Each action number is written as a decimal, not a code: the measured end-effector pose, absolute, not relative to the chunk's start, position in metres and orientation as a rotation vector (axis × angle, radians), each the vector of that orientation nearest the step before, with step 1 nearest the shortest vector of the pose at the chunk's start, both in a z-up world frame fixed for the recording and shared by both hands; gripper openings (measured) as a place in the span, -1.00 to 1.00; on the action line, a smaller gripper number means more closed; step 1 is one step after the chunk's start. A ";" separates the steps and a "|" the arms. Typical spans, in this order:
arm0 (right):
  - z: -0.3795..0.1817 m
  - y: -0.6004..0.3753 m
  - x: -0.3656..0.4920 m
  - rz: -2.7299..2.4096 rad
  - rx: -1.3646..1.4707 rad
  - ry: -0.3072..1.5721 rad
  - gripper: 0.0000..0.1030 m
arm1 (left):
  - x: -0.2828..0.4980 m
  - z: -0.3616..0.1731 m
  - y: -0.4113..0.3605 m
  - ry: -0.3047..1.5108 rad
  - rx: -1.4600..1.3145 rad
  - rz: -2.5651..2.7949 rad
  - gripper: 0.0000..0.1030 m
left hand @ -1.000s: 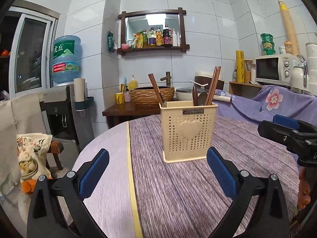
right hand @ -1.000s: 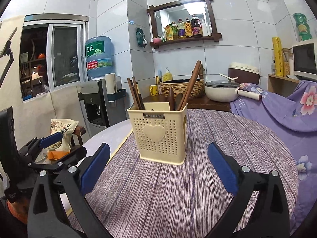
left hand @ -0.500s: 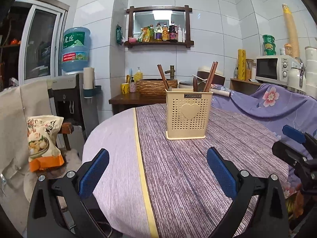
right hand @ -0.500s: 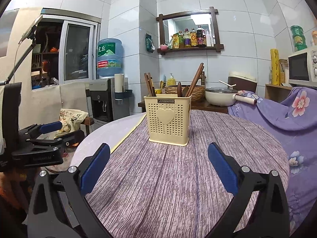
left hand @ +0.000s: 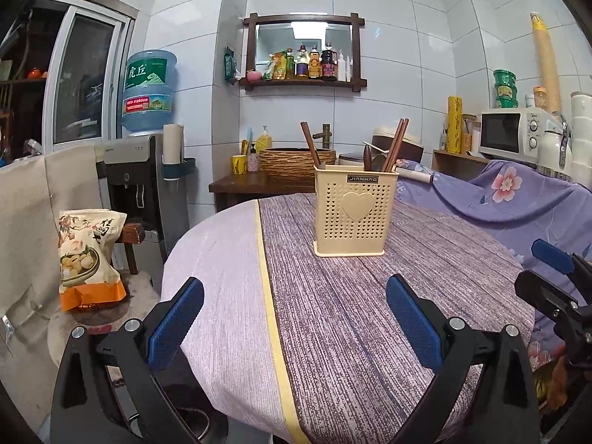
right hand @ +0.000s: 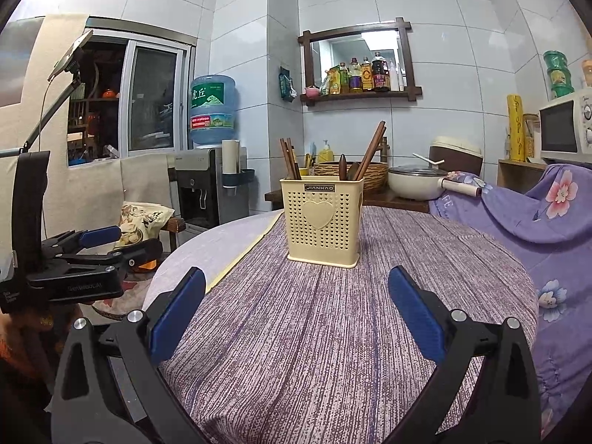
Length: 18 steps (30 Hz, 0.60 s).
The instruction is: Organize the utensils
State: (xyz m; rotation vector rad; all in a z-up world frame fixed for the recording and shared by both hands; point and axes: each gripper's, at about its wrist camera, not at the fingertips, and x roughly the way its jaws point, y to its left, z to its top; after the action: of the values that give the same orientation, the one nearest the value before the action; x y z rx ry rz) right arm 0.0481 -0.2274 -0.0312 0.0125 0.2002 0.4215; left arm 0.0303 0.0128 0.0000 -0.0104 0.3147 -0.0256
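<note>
Round table [left hand: 222, 259] under striped purple cloth [left hand: 351, 314]; cream utensil holder [left hand: 353, 214] upright on cloth, far side.

A round table [right hand: 333, 333] covered with a purple striped cloth is seen from its near edge. A cream perforated utensil holder [right hand: 321, 222], marked with a heart, stands upright toward the table's far edge. Dark wooden chopsticks [right hand: 372, 150] and spoon handles [right hand: 343, 166] are held in it, leaning against its rim. The right gripper [right hand: 296, 318] is positioned above the near edge with its blue-padded fingers [right hand: 416, 318] spread wide and nothing between them. The left gripper [right hand: 107, 244] is seen off the table's left edge, well apart from the holder; whether its jaws are parted cannot be determined. A microwave [right hand: 566, 125] is noted at the right margin.
</note>
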 end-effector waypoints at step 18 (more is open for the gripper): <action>-0.033 -0.226 0.049 0.429 0.003 0.204 0.89 | 0.030 -0.004 0.009 0.347 -0.021 -0.036 0.88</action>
State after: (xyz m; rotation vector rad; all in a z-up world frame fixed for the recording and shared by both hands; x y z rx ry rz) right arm 0.0493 -0.2263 -0.0329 0.0032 0.2045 0.4293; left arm 0.0304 0.0092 -0.0038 -0.0210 0.3473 -0.0359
